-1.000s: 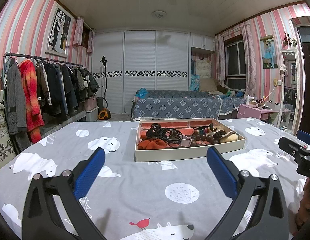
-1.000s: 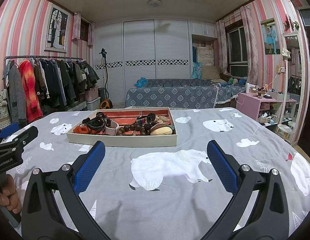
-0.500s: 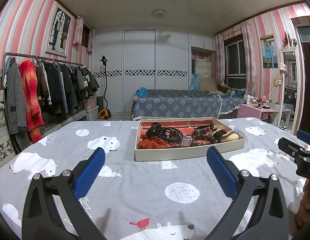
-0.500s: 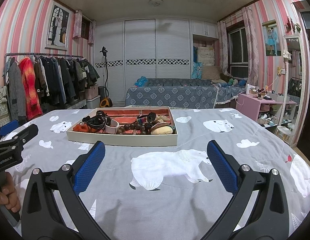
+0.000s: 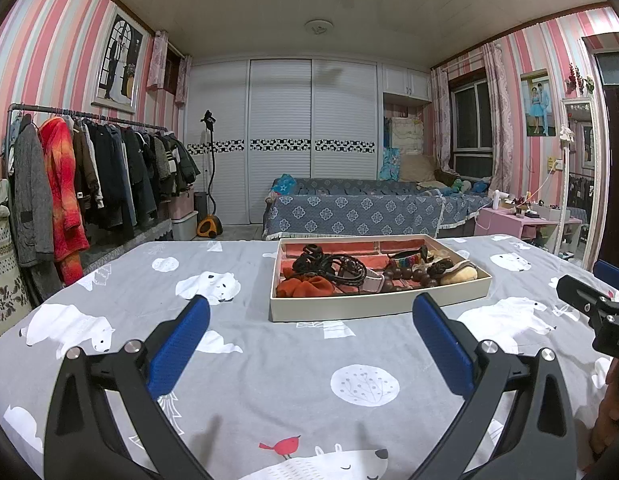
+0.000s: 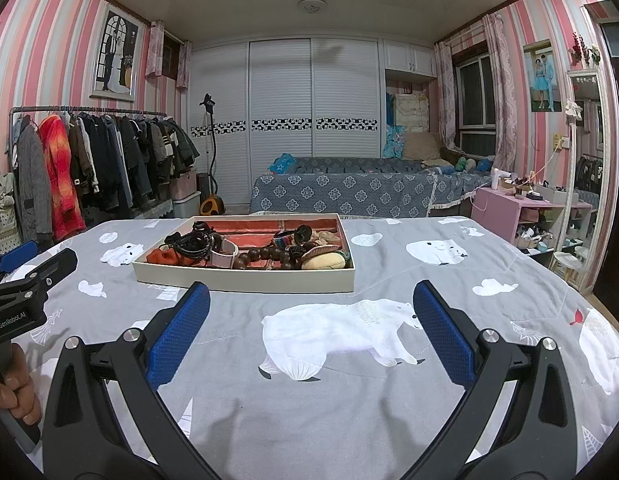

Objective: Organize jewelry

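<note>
While both grippers hover low over the bedspread [image 5: 301,380], neither holds anything: the left gripper [image 5: 309,312] has its blue pads [image 5: 177,344] spread wide, and the right gripper [image 6: 309,300] is spread just as wide, its pads [image 6: 443,334] well apart with only grey cloth between them. Ahead of both lies the tray [image 5: 373,306] — a shallow cream box with a red lining — flat on the bedspread, well clear of either claw. From the left view it sits ahead and a little to the right; from the right view the tray [image 6: 245,280] sits ahead and to the left. Inside, the jewelry is heaped loosely along the near side: an orange scrunchie [image 5: 305,286] at the left end, black cords [image 5: 333,268] tangled just behind and over it, a pale pink band [image 6: 223,256] beside them, a string of dark wooden beads [image 6: 265,258] running across the middle, a striped bangle [image 6: 285,238] behind the beads, and a tan pouch [image 6: 323,261] at the right end against the wall. Which items touch in the tangle cannot be told exactly. At the right edge of the left view the other gripper's black finger pokes in; at the left edge of the right view a hand [image 6: 13,388] grips the left handle. Beyond the bed stand a clothes rack [image 5: 81,176], a sofa [image 5: 349,208] and a white wardrobe [image 5: 281,140].
</note>
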{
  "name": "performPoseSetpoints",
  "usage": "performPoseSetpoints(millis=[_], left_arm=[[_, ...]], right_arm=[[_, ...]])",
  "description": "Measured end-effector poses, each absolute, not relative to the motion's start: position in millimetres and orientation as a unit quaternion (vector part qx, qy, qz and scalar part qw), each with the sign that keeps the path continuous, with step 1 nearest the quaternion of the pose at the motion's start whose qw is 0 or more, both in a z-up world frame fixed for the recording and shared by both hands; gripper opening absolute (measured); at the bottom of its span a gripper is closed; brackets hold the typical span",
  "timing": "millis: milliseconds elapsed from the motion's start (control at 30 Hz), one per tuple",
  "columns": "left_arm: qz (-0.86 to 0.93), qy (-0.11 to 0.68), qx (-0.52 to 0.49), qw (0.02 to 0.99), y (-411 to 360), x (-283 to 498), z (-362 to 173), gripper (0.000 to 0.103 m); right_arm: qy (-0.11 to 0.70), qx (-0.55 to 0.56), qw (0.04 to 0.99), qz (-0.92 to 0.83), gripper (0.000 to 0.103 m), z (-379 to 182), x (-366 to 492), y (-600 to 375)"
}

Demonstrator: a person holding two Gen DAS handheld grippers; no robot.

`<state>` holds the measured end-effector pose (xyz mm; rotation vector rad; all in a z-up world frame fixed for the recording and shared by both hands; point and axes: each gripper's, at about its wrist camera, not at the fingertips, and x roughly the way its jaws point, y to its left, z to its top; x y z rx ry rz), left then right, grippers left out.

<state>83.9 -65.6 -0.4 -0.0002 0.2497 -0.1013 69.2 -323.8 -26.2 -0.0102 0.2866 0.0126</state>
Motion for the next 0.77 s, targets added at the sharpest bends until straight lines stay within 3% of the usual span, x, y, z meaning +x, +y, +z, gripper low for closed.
performPoseSetpoints(millis=[767], left_arm=[[-0.047,0.130,-0.010,0.990,-64.5,85.5,-2.7,0.099]], right_arm=[[0.144,-0.008,0.990,0.007,0.099,-25.6,69.0,-322.5]])
